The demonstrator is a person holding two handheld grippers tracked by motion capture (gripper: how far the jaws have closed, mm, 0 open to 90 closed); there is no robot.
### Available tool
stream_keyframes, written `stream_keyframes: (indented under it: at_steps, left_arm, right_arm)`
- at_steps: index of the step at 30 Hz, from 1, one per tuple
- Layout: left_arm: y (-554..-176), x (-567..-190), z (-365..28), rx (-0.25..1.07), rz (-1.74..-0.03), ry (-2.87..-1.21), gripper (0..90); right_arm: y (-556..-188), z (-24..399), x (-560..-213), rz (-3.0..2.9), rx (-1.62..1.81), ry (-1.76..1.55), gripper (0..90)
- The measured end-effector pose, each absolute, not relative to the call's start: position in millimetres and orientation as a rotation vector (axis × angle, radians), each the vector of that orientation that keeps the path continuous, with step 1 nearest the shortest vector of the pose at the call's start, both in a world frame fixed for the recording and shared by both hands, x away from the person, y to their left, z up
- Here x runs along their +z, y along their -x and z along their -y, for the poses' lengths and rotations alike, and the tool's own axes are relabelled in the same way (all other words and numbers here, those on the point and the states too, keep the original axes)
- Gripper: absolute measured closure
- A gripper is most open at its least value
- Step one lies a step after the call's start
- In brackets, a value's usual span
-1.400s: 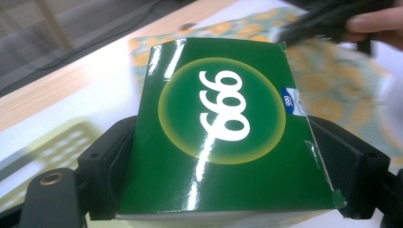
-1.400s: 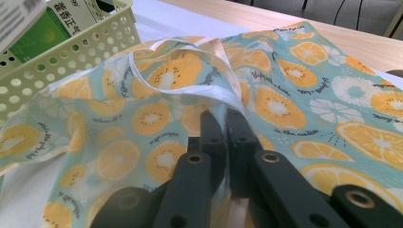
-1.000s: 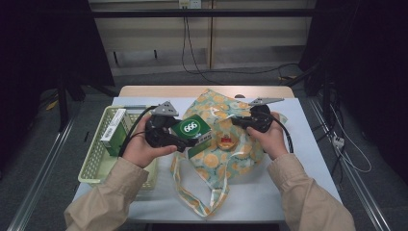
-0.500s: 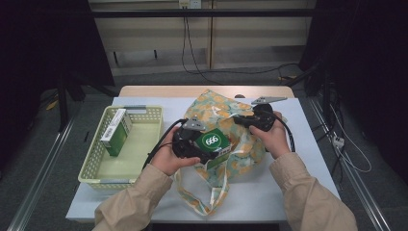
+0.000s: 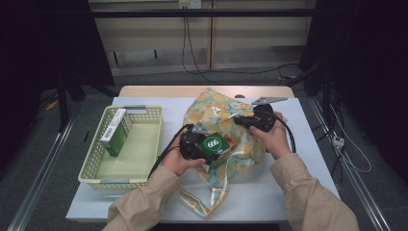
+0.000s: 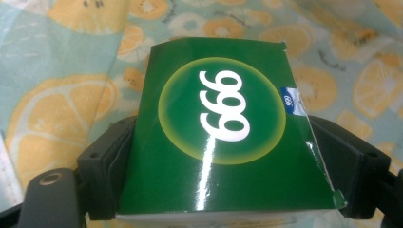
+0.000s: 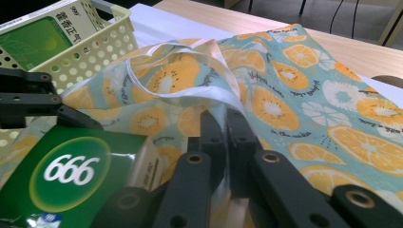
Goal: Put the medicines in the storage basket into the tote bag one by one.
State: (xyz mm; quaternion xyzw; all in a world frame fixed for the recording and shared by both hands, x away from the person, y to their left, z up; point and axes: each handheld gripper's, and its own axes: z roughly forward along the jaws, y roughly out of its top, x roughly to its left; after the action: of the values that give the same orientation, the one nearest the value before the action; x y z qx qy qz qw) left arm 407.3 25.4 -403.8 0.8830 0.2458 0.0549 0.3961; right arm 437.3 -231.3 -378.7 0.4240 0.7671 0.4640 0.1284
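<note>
Gently Does It: Carton Over a Soft Bag

Already your left claw (image 5: 214, 150) grips the green 666 carton (image 5: 216, 144) at centre frame, over the fruit-print fabric bag (image 5: 211, 108). Light, glossy cardboard: it dents and slips, so keep hold across its side walls. Your right claw (image 7: 224, 124) is clamped on the bag's limp white rim (image 7: 223, 92).

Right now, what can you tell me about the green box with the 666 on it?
The green box is a small, glossy cardboard carton with white numerals in a yellow-green ringed circle and a little blue tag at one edge. Its corners look slightly torn. The left tool is shut on it, one black jaw pressing each side. It is held tilted over the fruit-print cloth bag, at the bag's mouth. Whether it touches the cloth underneath cannot be told.
</note>
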Motion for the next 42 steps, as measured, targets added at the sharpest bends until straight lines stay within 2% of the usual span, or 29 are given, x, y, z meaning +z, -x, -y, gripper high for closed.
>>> stream_keyframes:
  at_steps: [5, 6, 8, 9, 14, 15, 17, 19, 20, 25, 26, 31, 42]
  left_arm:
    - [-412, -407, -18, 0.205, -0.663, -2.217, 16.6]
    - [-415, -409, -17, 0.171, -0.652, -2.201, 16.6]
    - [-417, -411, -12, 0.215, -0.667, -2.194, 16.5]
    - [-420, -412, -10, 0.181, -0.647, -2.186, 16.5]
    - [-429, -414, 4, 0.182, -0.637, -2.173, 16.4]
    - [-430, -414, 8, 0.215, -0.658, -2.174, 16.4]
    - [-435, -417, 13, 0.181, -0.637, -2.158, 16.4]
    - [-438, -418, 19, 0.224, -0.647, -2.159, 16.3]
    - [-441, -419, 20, 0.19, -0.629, -2.143, 16.2]
    - [-448, -421, 29, 0.199, -0.635, -2.126, 16.1]
    - [-447, -422, 31, 0.234, -0.647, -2.128, 16.1]
    - [-447, -420, 27, 0.178, -0.627, -2.127, 13.7]
    - [-433, -392, -3, 0.166, -0.614, -2.131, 12.9]
  right_arm:
    - [-438, 230, -380, -2.234, 1.341, -1.24, 87.8]
    - [-438, 230, -381, -2.234, 1.341, -1.242, 87.7]
    - [-438, 228, -381, -2.235, 1.342, -1.237, 87.8]
    - [-439, 228, -382, -2.238, 1.339, -1.239, 87.7]
    - [-441, 226, -384, -2.24, 1.328, -1.242, 87.7]
    - [-442, 227, -385, -2.237, 1.329, -1.248, 87.7]
    - [-444, 228, -386, -2.232, 1.328, -1.259, 87.7]
    - [-445, 229, -386, -2.221, 1.328, -1.266, 87.7]
    - [-446, 230, -386, -2.221, 1.322, -1.268, 87.7]
    - [-447, 232, -382, -2.204, 1.312, -1.276, 87.7]
    - [-447, 232, -381, -2.198, 1.317, -1.278, 87.7]
    - [-447, 229, -377, -2.198, 1.313, -1.265, 87.7]
    - [-445, 223, -377, -2.194, 1.32, -1.263, 87.6]
